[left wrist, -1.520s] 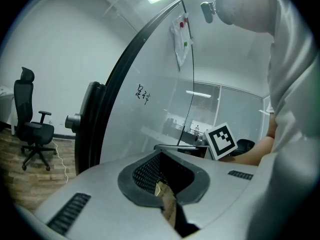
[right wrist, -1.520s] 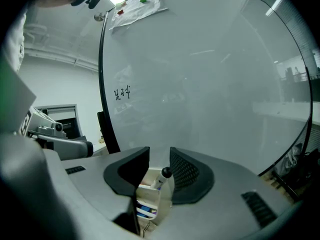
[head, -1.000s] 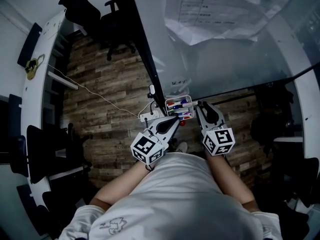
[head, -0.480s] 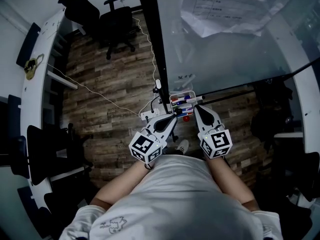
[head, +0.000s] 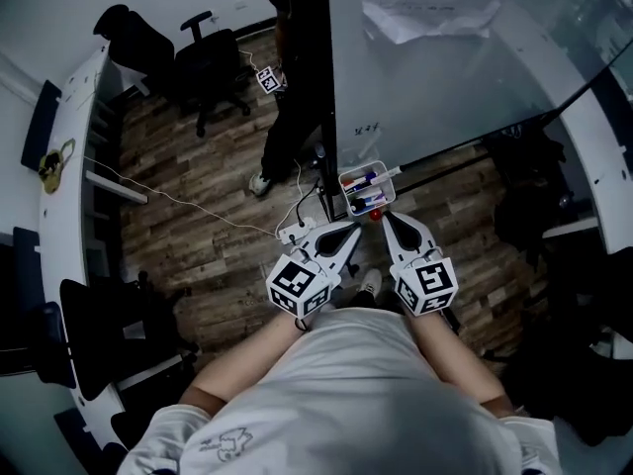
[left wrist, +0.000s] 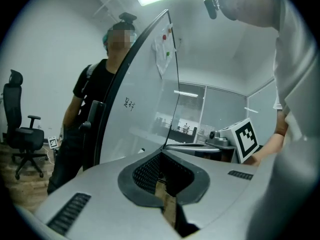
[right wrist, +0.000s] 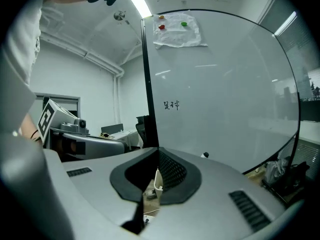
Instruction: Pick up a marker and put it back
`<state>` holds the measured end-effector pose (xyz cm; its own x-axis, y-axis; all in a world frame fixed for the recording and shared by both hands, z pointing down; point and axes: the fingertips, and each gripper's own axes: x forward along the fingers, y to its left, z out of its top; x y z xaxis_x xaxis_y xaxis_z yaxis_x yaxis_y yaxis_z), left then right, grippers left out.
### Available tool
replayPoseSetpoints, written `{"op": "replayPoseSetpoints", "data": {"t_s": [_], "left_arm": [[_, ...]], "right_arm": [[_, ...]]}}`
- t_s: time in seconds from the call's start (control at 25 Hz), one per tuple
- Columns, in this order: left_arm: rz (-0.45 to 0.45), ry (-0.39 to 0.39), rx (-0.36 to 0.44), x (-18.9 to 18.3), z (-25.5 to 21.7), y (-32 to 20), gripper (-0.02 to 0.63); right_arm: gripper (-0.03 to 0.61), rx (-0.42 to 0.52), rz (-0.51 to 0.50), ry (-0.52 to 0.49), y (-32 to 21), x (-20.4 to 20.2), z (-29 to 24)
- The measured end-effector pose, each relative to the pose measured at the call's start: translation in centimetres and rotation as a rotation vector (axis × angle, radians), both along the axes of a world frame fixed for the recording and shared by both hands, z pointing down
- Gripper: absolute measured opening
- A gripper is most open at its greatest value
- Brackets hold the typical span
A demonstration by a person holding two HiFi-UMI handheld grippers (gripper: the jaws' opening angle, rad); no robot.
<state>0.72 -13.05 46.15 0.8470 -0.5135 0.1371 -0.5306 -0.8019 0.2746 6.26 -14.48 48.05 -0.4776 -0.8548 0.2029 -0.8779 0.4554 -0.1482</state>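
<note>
Both left tool [head: 354, 230] and right tool [head: 385, 217] closed beside tray [head: 392, 180]

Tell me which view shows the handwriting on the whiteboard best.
The right gripper view: the handwriting faces the camera almost squarely on the whiteboard. The left gripper view catches it at a steep slant, foreshortened. The head view shows it only as a tiny mark above the marker tray.
</note>
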Motion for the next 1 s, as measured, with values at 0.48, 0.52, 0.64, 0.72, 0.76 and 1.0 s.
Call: {"op": "replayPoseSetpoints", "data": {"t_s": [0.48,0.52,0.64,0.72,0.76,1.0], "left_arm": [[0.263,-0.007,0.032,3.4,-0.5,7.8,0.005],[0.281,-0.006,0.032,3.7,-0.6,8.5,0.005],[0.329,-0.002,0.022,4.4,-0.4,10.6,0.005],[0.357,-0.001,0.012,5.0,-0.2,12.0,0.005],[0.367,-0.001,0.008,5.2,0.0,12.7,0.005],[0.409,-0.004,-0.008,7.0,0.7,15.8,0.005]], "right_arm": [[0.012,0.013,0.233,-0.01,9.7,1.7,-0.7],[0.011,0.011,0.25,-0.011,10.6,1.8,-0.7],[0.011,-0.001,0.298,-0.017,13.2,2.2,-0.4],[0.011,-0.011,0.323,-0.02,14.8,2.5,-0.1],[0.011,-0.014,0.333,-0.021,15.5,2.6,0.0],[0.011,-0.018,0.37,-0.029,18.5,4.0,0.5]]}}
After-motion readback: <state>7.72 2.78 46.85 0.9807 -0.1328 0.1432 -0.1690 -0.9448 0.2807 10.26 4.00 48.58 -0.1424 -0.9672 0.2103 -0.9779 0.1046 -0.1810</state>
